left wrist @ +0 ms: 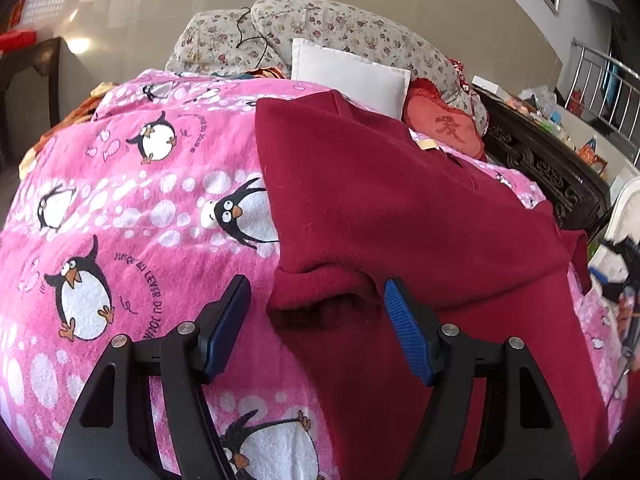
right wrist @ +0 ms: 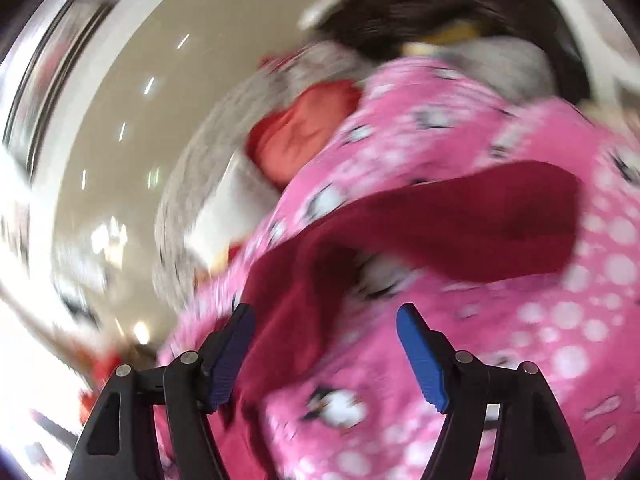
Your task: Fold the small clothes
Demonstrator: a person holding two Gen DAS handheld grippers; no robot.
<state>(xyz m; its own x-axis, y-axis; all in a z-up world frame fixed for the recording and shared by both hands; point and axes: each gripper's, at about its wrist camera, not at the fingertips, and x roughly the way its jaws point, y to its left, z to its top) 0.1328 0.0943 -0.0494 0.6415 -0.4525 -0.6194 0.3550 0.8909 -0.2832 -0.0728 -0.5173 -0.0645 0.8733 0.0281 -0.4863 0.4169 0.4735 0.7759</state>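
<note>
Here a dark red garment (left wrist: 400, 208) lies spread on a pink penguin-print blanket (left wrist: 120, 200), covering the blanket's right half in the left wrist view, with a bunched fold at its near left edge. The left gripper (left wrist: 316, 312) hangs just above that fold, its blue pads (left wrist: 408, 336) wide apart and pressing on nothing, the fold showing between them. The right wrist view is heavily blurred: the right gripper (right wrist: 326, 344) has its fingers spread wide, a strip of the red cloth passing beneath the left pad; whether it touches I cannot tell. At the blanket's far edge sit a white cushion (left wrist: 352, 76), a red cushion (left wrist: 444, 128) and floral pillows (left wrist: 320, 28).
</note>
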